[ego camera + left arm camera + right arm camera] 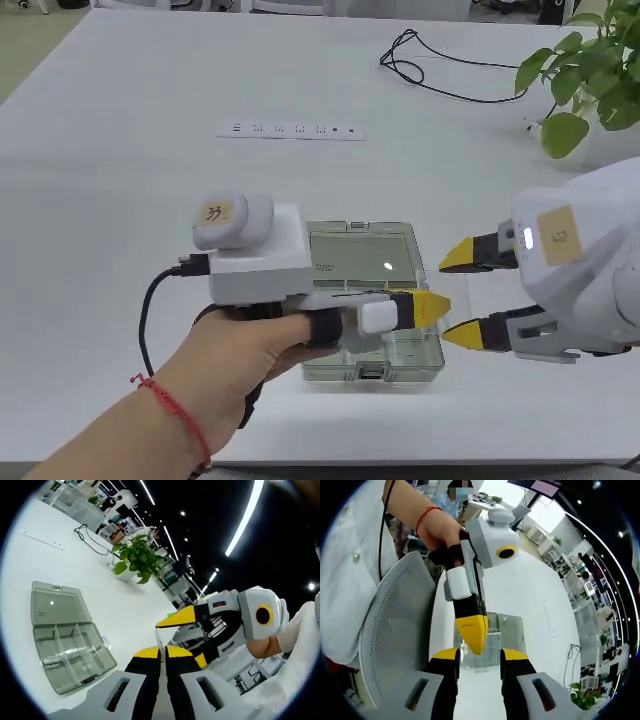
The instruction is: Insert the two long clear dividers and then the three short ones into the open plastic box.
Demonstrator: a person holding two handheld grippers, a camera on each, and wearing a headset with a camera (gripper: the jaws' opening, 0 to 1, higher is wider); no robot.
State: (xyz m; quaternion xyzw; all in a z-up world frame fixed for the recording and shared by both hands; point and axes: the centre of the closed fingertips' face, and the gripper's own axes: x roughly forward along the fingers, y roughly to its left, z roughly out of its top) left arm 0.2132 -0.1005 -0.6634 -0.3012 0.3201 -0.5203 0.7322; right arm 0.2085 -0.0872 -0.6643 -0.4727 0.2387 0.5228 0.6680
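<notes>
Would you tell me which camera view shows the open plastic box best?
The left gripper view: the plastic box lies unobstructed, lid open, dividers visible inside. In the head view the left gripper covers part of it; in the right gripper view that gripper's jaws overlap it.

The shallow clear plastic box [360, 252] looks glossy, its lid catching a glint; the broad white surface [120, 200] is smooth and matt.

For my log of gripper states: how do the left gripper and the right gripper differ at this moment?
The left gripper has its fingers closed together; the right gripper has them spread wide. In the head view the left gripper overlaps the plastic box, while the right gripper sits off its right side. Both have yellow fingertips.
</notes>
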